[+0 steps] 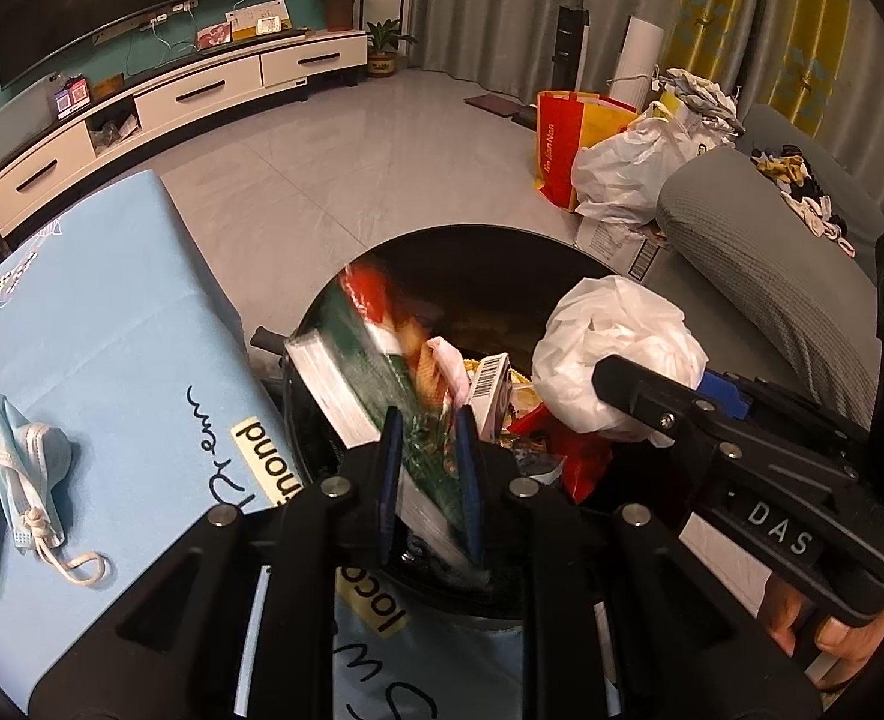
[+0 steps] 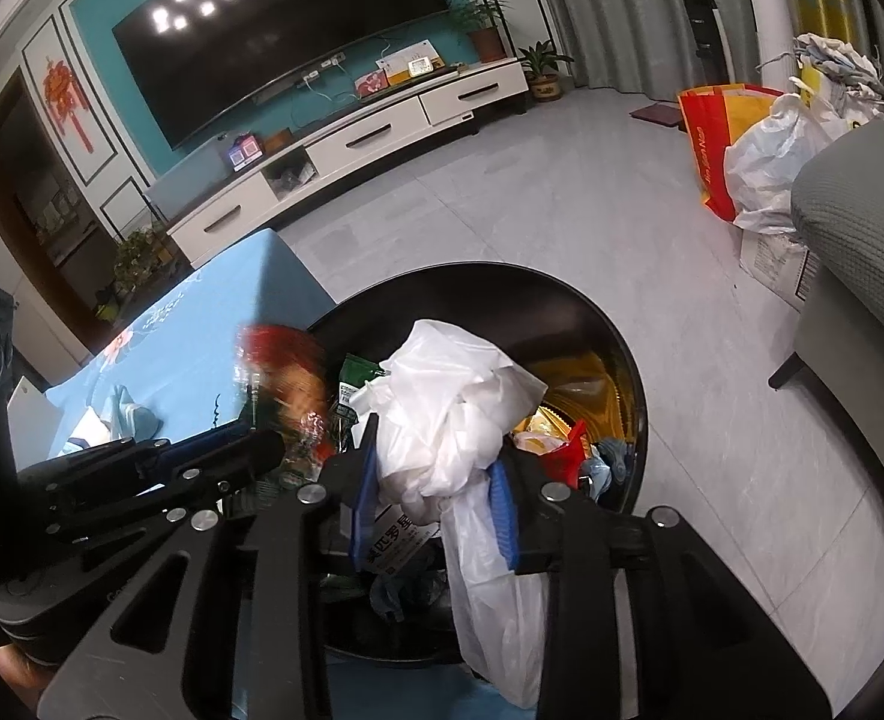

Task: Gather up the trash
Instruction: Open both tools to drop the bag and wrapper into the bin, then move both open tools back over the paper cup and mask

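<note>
While both grippers hang over the black bin, each has trash in its fingers. The left gripper is pinched narrow on a green-and-red packet, blurred, tilted up over the bin's left rim. The right gripper is clamped on a crumpled white bag, which bulges above the blue pads and trails down below them, right above the bin's middle. Inside the bin there's a barcoded box, red and yellow wrappers, something blue at the right side, all piled together. The bin stands on the grey floor, just beside the right edge of the table with its light-blue cloth. On that cloth, near its left edge, lies a crumpled face mask, well apart from the bin. Far side: a white TV cabinet, a grey sofa at right, full bags beside it.
</note>
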A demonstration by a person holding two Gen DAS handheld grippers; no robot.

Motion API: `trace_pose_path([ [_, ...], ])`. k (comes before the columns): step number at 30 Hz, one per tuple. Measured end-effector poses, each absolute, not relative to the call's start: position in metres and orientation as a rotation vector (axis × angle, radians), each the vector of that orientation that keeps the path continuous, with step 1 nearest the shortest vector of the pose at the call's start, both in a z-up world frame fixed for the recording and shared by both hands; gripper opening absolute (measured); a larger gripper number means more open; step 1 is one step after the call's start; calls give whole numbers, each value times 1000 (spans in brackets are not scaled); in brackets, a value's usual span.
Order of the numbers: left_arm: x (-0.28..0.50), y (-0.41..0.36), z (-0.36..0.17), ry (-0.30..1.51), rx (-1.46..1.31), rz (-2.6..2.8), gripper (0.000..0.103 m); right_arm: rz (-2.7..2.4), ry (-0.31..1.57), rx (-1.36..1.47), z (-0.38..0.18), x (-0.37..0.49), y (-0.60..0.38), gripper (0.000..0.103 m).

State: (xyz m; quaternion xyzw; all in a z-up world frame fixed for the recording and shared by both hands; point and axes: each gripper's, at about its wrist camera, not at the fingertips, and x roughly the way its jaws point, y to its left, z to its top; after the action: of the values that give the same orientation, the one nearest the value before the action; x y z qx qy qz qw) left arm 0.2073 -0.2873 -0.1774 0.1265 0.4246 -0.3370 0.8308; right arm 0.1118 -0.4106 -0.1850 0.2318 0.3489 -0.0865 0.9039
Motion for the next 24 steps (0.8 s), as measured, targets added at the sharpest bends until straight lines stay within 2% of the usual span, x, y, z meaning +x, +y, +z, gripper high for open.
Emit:
trace_pose_path([
  [1, 207, -287, -177, 900, 264, -717, 28, -174, 721, 492, -185, 112, -412, 45],
  [2, 208, -287, -177, 899, 261, -718, 36, -172, 718, 499, -186, 111, -413, 48],
  [7, 206, -287, -173, 882, 269, -712, 41, -177, 710, 515, -184, 110, -416, 49],
  [11, 204, -286, -170, 872, 264, -709, 52, -187, 689, 532, -178, 105, -418, 55],
  [14, 200, -282, -165, 857, 253, -702, 68, -200, 663, 560, -172, 96, -421, 65],
  [16, 194, -275, -157, 839, 231, -693, 77, -208, 653, 573, -169, 90, -424, 68],
  [17, 191, -271, -154, 830, 225, -684, 85, -211, 651, 578, -167, 86, -424, 70],
  [18, 188, -267, -150, 822, 219, -676, 90, -214, 651, 582, -164, 83, -424, 72],
  [19, 184, -262, -146, 815, 209, -666, 95, -219, 651, 586, -162, 79, -423, 78],
  [20, 182, -256, -143, 814, 200, -663, 97, -228, 647, 590, -160, 72, -422, 83],
  [24, 166, -232, -131, 819, 173, -646, 100, -226, 657, 591, -152, 55, -414, 89],
])
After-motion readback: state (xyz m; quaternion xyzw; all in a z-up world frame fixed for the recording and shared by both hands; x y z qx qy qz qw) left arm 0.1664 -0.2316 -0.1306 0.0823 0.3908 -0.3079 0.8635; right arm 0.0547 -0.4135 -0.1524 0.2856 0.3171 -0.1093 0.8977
